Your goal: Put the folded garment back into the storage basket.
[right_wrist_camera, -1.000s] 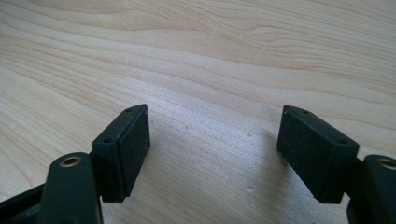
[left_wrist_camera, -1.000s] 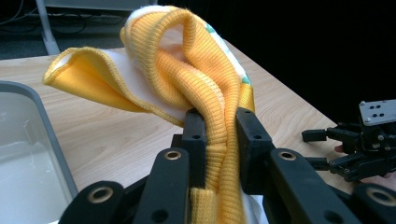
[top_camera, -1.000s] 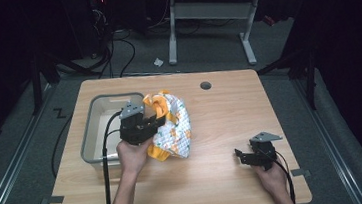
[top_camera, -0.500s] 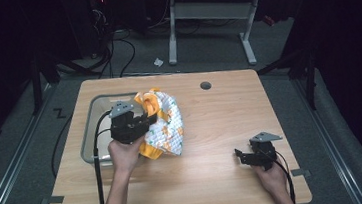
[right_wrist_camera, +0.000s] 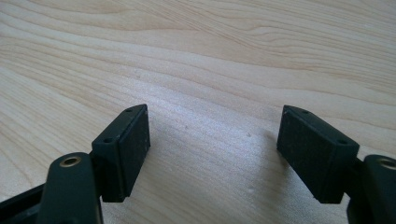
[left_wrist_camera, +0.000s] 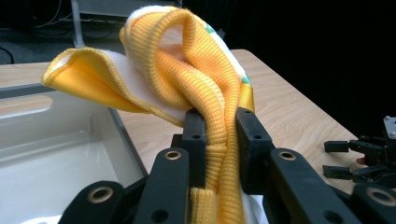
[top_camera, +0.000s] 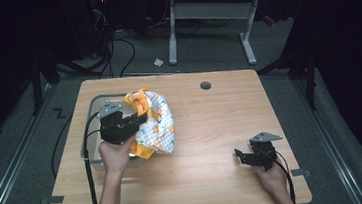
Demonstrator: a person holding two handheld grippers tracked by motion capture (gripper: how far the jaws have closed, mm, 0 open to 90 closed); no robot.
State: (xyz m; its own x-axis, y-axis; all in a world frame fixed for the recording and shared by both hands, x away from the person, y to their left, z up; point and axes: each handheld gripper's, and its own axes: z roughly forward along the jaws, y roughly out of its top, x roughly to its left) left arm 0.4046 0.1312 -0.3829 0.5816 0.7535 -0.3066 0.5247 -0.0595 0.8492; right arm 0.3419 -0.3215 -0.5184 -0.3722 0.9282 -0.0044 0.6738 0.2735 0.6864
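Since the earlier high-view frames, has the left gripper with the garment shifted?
Yes. The left gripper, shut on the yellow garment, has moved left, now over the grey bin.

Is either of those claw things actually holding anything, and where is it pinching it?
The left gripper is clamped on the ribbed yellow hem of the small garment. The right gripper is open over the table, holding nothing.

Yellow-orange garment (top_camera: 153, 124) with white printed panel, grey bin (top_camera: 92, 118), black claws.
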